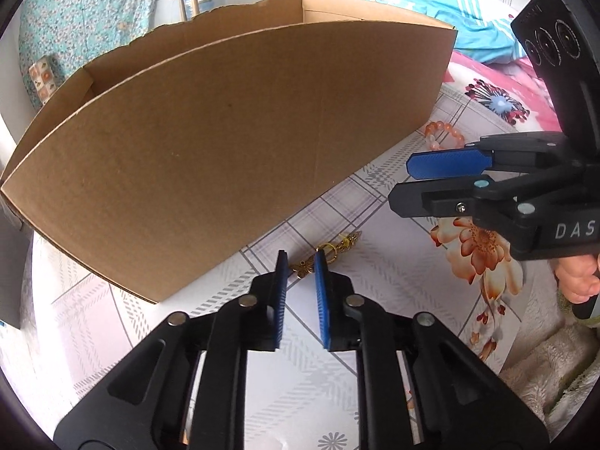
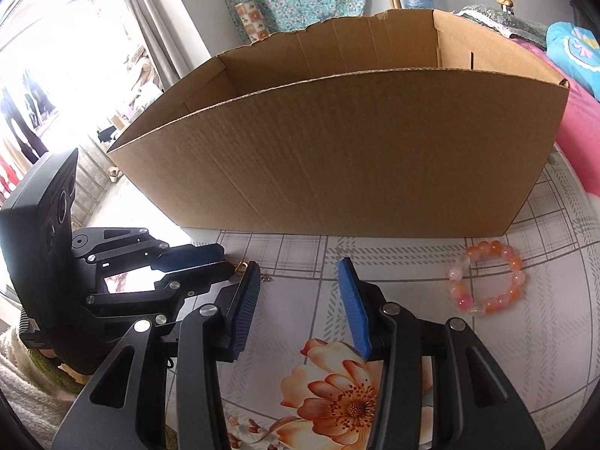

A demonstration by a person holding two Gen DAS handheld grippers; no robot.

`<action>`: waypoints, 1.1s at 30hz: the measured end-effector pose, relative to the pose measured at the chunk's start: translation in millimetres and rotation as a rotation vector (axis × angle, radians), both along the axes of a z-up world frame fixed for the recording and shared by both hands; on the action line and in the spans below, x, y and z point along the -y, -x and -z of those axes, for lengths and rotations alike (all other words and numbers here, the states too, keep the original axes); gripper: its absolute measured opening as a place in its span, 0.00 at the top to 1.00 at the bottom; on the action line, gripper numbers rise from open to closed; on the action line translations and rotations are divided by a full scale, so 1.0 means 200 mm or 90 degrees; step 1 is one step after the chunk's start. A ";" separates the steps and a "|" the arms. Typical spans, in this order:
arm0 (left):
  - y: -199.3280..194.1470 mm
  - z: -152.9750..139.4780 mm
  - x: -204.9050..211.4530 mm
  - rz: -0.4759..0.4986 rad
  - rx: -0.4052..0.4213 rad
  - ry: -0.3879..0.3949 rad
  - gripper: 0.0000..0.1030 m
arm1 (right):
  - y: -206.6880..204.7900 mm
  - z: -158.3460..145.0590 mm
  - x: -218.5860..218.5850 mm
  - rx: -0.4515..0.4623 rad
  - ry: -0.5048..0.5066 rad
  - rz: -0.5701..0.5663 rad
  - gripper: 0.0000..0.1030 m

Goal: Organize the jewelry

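A gold chain with a flower charm (image 1: 325, 253) lies on the tablecloth just in front of the open cardboard box (image 1: 225, 142). My left gripper (image 1: 300, 262) is open, its blue pads on either side of the charm, not closed on it. An orange and pink bead bracelet (image 2: 487, 279) lies flat near the box (image 2: 356, 142), to the right of my right gripper (image 2: 302, 273), which is open and empty above the cloth. The bracelet also shows in the left wrist view (image 1: 444, 135), beyond the right gripper (image 1: 407, 178). The left gripper (image 2: 221, 258) shows at the left of the right wrist view.
The table carries a plaid and flower-print cloth (image 2: 337, 393). The box wall stands close ahead of both grippers. Pink and blue bedding (image 1: 431, 11) lies behind to the right. A window (image 2: 56, 56) is at the left.
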State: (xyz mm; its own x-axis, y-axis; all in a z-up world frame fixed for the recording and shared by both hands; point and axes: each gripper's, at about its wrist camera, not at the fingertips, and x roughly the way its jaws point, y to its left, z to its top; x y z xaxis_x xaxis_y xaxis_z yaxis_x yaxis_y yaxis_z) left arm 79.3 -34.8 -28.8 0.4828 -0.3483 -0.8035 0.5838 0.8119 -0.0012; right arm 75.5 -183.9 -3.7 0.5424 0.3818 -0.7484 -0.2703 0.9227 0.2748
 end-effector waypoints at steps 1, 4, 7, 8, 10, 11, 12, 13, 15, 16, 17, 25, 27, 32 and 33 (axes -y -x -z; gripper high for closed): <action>0.00 0.00 0.00 0.000 -0.002 0.004 0.89 | 0.00 0.00 0.00 0.000 0.000 0.001 0.58; 0.01 0.00 0.00 0.001 0.001 0.008 0.89 | 0.01 0.00 0.02 0.002 0.000 0.003 0.58; 0.02 0.00 0.00 0.002 0.000 0.009 0.89 | 0.03 -0.01 0.03 0.005 0.000 0.003 0.58; 0.03 0.00 -0.01 0.000 -0.001 0.009 0.89 | 0.04 -0.01 0.03 0.006 -0.001 0.002 0.58; 0.04 0.00 -0.02 -0.007 -0.004 0.009 0.89 | 0.05 -0.02 0.03 0.011 0.002 0.000 0.58; 0.05 0.00 -0.03 -0.014 -0.006 0.009 0.89 | 0.06 -0.03 0.03 0.016 0.008 -0.004 0.58; 0.05 0.00 -0.04 -0.019 -0.008 0.010 0.89 | 0.07 -0.04 0.02 0.020 0.014 -0.008 0.58; 0.06 0.00 -0.05 -0.025 -0.010 0.010 0.89 | 0.08 -0.04 0.01 0.024 0.021 -0.014 0.58; 0.07 0.00 -0.08 -0.042 -0.015 0.012 0.89 | 0.10 -0.04 -0.01 0.031 0.037 -0.027 0.58; 0.07 0.00 -0.09 -0.049 -0.017 0.015 0.89 | 0.10 -0.04 -0.03 0.034 0.044 -0.033 0.58; 0.08 0.00 -0.10 -0.056 -0.019 0.019 0.89 | 0.11 -0.03 -0.06 0.039 0.057 -0.045 0.58; 0.08 0.01 -0.16 -0.084 -0.022 0.038 0.89 | 0.10 -0.02 -0.25 0.065 0.141 -0.123 0.60; 0.08 0.01 -0.16 -0.085 -0.021 0.042 0.89 | 0.10 -0.03 -0.27 0.065 0.155 -0.135 0.63; 0.09 0.02 -0.18 -0.086 -0.019 0.055 0.89 | 0.08 -0.02 -0.29 0.060 0.185 -0.151 0.74; 0.09 0.02 -0.19 -0.086 -0.019 0.057 0.89 | 0.08 -0.01 -0.28 0.057 0.191 -0.154 0.75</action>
